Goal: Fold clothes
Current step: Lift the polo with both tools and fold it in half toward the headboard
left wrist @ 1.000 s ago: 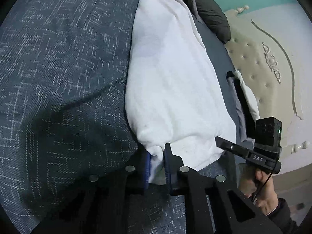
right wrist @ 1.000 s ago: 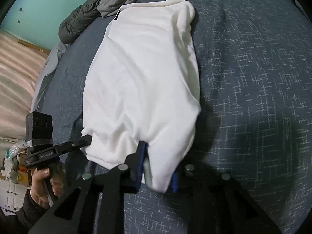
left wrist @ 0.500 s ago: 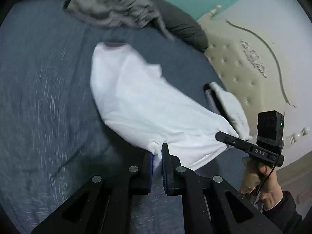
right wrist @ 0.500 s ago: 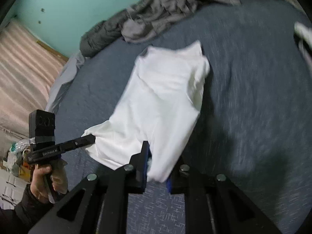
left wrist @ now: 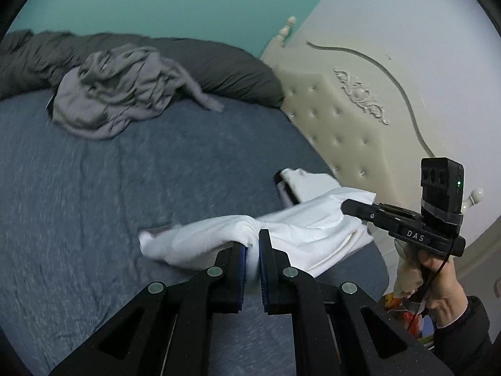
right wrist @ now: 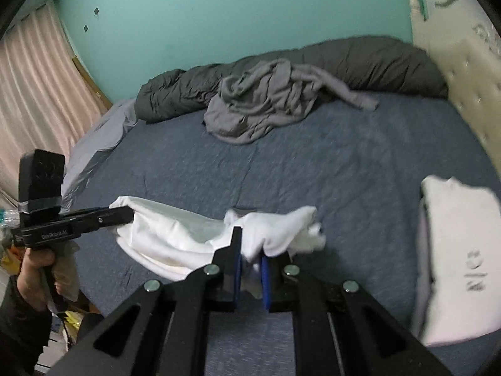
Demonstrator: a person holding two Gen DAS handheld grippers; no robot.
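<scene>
- Left gripper (left wrist: pixel 253 258): jaws clamped on one end of the white garment (left wrist: pixel 300 228), which hangs doubled, lifted off the blue bed (left wrist: pixel 94 203).
- Right gripper (right wrist: pixel 250 261): jaws pinch the other end.
- Right of them, a folded white piece (right wrist: pixel 457 260) lies on the bed; the crumpled grey garment (right wrist: pixel 266 106) remains unfolded.

We see the white shirt (left wrist: pixel 300 228) bunched and sagging — both ends pinched, lifted off the blue bed (left wrist: pixel 125 181).
</scene>
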